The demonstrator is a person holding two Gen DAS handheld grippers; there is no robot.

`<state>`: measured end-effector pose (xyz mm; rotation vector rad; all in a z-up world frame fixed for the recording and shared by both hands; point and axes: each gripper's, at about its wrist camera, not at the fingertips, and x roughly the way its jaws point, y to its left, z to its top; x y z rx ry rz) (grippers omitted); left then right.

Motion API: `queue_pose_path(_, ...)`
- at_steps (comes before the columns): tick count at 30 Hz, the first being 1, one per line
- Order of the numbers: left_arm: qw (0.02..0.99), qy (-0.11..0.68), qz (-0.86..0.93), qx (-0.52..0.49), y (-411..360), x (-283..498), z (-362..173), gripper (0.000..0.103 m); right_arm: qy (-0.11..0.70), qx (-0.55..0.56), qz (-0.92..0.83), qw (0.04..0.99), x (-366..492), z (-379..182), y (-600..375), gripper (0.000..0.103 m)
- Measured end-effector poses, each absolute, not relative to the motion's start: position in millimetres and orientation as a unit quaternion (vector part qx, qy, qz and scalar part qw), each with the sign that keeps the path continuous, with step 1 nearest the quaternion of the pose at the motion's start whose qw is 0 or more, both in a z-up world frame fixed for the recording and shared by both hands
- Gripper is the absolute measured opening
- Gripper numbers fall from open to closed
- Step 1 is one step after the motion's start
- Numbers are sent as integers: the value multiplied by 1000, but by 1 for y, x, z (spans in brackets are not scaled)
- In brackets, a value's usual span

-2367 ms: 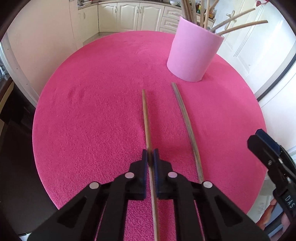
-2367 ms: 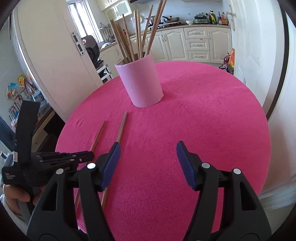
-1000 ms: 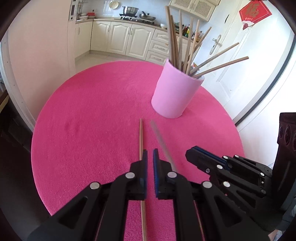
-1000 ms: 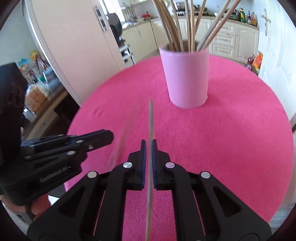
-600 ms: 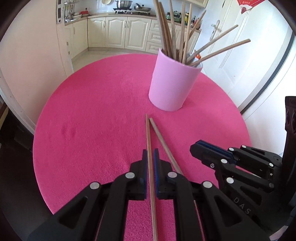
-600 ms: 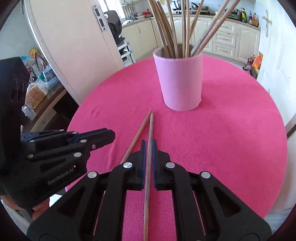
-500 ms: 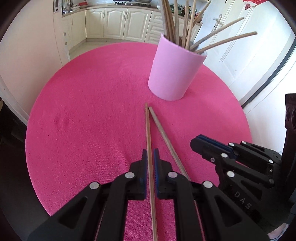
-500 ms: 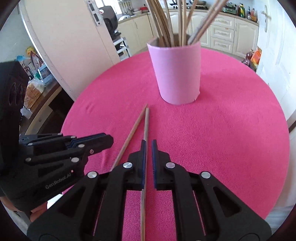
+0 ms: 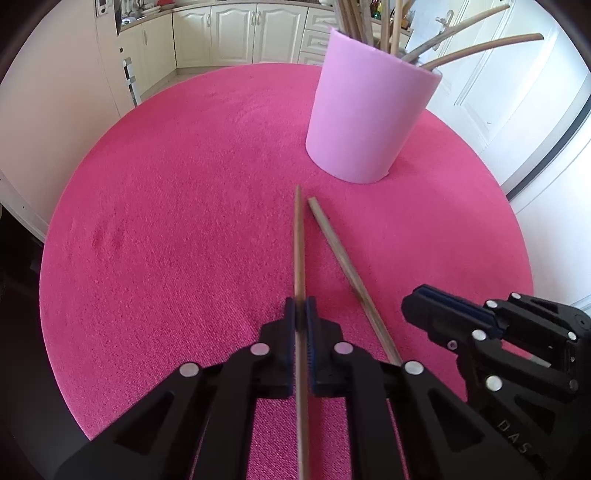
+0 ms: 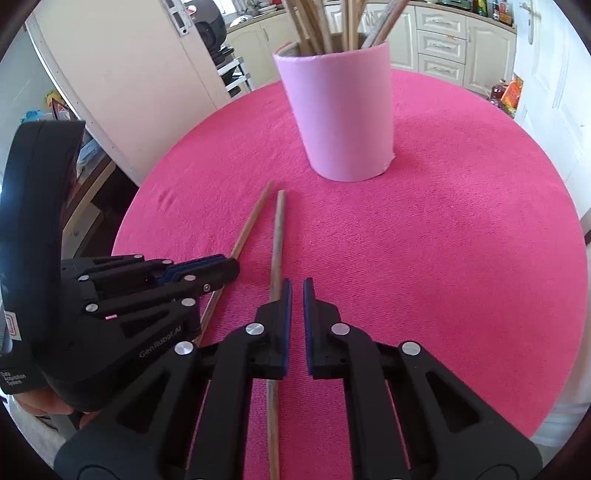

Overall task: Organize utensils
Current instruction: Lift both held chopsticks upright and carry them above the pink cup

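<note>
My left gripper [image 9: 301, 310] is shut on a wooden chopstick [image 9: 298, 240] that points toward the pink cup [image 9: 365, 118]. A second chopstick [image 9: 340, 247] lies on the pink tablecloth just right of it. In the right wrist view my right gripper [image 10: 297, 291] has its jaws slightly apart, and that second chopstick [image 10: 277, 236] lies just left of the gap and passes under the left finger. The left gripper [image 10: 207, 273] with its chopstick [image 10: 247, 225] shows on the left. The pink cup [image 10: 343, 114] holds several wooden sticks.
The round table with pink cloth [image 9: 166, 206] drops off on all sides. Kitchen cabinets [image 9: 229, 33] stand behind it. A white door [image 9: 517, 92] is to the right, a pale wall panel [image 10: 122, 92] to the left.
My right gripper has opened slightly and let go of its chopstick, which now lies on the cloth. Both grippers have dropped lower toward the table. The left still grips its chopstick.
</note>
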<state>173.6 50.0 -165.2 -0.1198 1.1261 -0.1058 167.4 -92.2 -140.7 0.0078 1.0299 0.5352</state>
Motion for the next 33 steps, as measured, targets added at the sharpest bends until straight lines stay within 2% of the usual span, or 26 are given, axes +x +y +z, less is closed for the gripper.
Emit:
queue_pose_path(9, 857, 508, -38, -75, 70, 162, -153, 6, 516, -42, 241, 821, 174, -153, -65, 7)
queue_pose_path(20, 865, 493, -48, -88, 77, 157, -143, 6, 493, -55, 244, 833, 172, -154, -68, 7)
queue_pose_path(26, 901, 417, -73, -90, 72, 142, -112, 6, 421, 8, 275, 864, 157, -128, -96, 6)
queue_pose_path(33, 946, 294, -96, -95, 63, 131, -66, 6, 285, 78, 310, 904, 137, -71, -140, 6)
